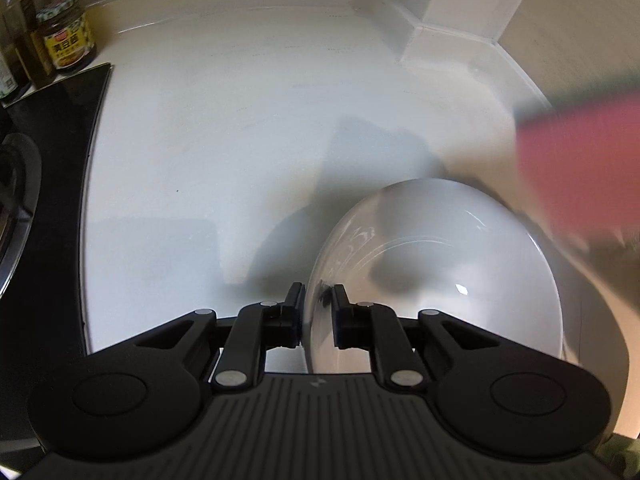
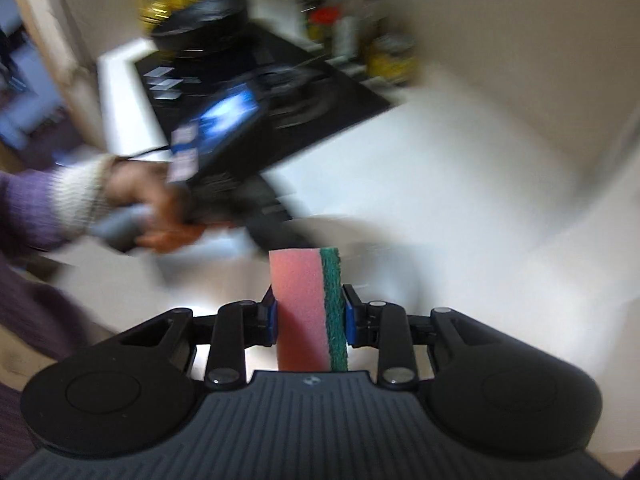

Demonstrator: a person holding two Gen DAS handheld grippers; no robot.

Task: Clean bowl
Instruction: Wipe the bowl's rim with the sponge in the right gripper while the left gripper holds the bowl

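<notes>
Left gripper (image 1: 317, 300) is pinching the glossy white ceramic bowl (image 1: 440, 264) by its rim, tilting it open toward the pink-and-green scrubbing sponge (image 2: 308, 312), which the right gripper (image 2: 309, 304) is clamping tightly for wiping.

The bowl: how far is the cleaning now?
Done: the left hand-held gripper has clamped the white bowl by its rim, and the right hand-held gripper grips the pink-and-green sponge. In hand: the sponge is a blur beside the bowl, seemingly mid-wipe. Left: whether the inside is clean, blur prevents telling.
</notes>
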